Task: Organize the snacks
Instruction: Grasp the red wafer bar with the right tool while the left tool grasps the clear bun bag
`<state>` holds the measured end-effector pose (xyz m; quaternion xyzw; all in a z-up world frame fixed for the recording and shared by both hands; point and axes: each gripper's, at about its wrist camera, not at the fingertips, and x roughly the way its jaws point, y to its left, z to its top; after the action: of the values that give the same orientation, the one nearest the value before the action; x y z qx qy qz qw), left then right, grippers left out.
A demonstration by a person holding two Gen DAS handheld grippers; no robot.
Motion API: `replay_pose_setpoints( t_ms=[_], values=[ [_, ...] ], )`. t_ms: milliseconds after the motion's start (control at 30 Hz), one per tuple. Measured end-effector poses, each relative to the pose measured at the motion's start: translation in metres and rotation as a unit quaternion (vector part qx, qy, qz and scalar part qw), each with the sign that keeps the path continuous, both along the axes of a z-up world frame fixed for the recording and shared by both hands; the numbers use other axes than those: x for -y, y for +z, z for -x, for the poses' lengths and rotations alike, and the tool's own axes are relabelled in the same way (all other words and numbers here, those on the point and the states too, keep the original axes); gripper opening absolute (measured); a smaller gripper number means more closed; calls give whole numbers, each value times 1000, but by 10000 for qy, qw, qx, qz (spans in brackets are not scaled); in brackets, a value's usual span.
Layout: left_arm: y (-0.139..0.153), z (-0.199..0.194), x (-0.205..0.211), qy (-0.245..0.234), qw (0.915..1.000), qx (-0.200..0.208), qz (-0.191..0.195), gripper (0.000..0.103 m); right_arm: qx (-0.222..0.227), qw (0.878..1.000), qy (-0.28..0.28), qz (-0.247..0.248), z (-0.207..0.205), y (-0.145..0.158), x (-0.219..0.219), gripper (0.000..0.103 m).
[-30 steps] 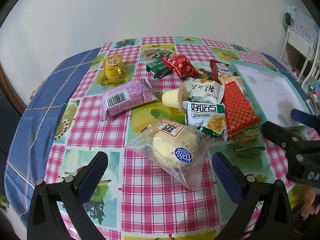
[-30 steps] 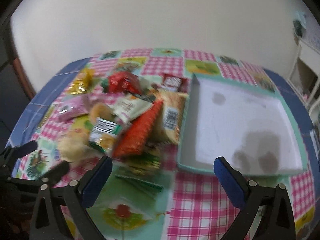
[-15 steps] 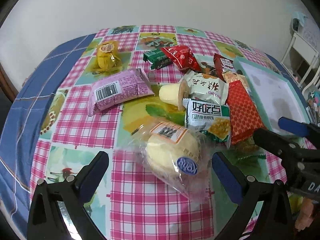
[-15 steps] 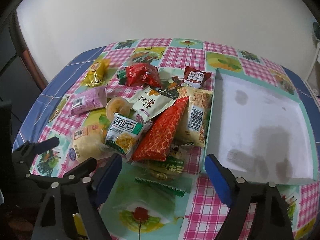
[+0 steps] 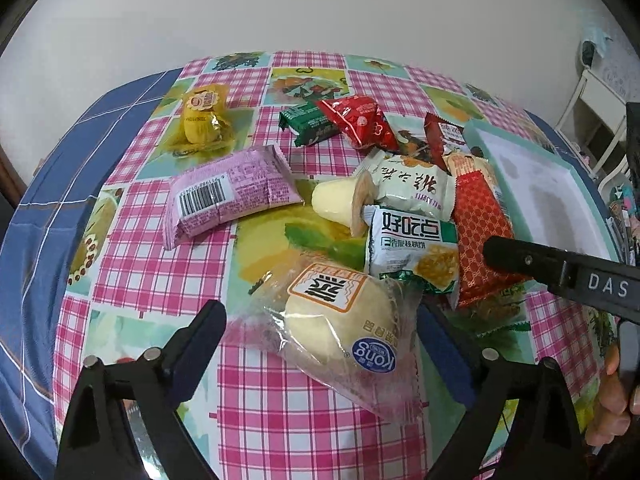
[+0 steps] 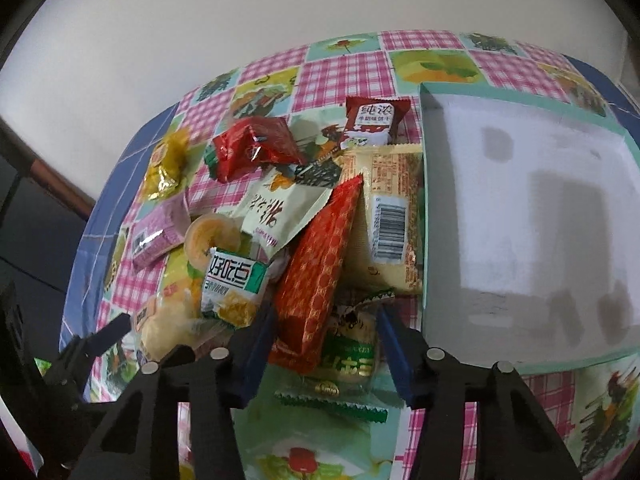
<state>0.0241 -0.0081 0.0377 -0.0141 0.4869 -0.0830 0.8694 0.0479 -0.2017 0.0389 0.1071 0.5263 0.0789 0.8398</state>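
A heap of snack packs lies on the checked tablecloth. My left gripper [image 5: 322, 334] is open, its jaws on either side of a clear-wrapped bun [image 5: 340, 324]. My right gripper [image 6: 325, 338] is open, low over the near end of a red patterned pack [image 6: 318, 268] and a green-and-clear pack [image 6: 350, 354] beneath it. The right gripper also shows in the left wrist view [image 5: 560, 272]. Around lie a pink pack [image 5: 232, 194], a yellow candy bag [image 5: 202, 120], a green-white cracker pack [image 6: 234, 284] and a red bag [image 6: 256, 146].
An empty white tray with a teal rim [image 6: 424, 208] sits right of the heap, also in the left wrist view [image 5: 480, 136]. A beige barcode pack [image 6: 390, 220] leans against its wall. The table ends at a blue border [image 5: 36, 216]; a white wall stands behind.
Both grippers moved forward and down toward the heap. The left now straddles the bun; the right closed in on the red and green packs.
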Motion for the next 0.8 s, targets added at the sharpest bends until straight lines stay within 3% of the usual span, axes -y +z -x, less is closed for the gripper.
replay_pose_setpoints(
  t_ms=[367, 633, 800],
  values=[
    [1, -1, 3, -116, 9999, 70, 20, 82, 155, 9994, 236, -211, -7, 8, -18, 31],
    [0, 0, 4, -111, 9999, 55, 30, 82, -45, 9998, 88, -158, -15, -5, -18, 21],
    [2, 0, 2, -105, 9999, 62, 92, 67, 79, 9999, 53, -140, -13, -1, -17, 14]
  ],
)
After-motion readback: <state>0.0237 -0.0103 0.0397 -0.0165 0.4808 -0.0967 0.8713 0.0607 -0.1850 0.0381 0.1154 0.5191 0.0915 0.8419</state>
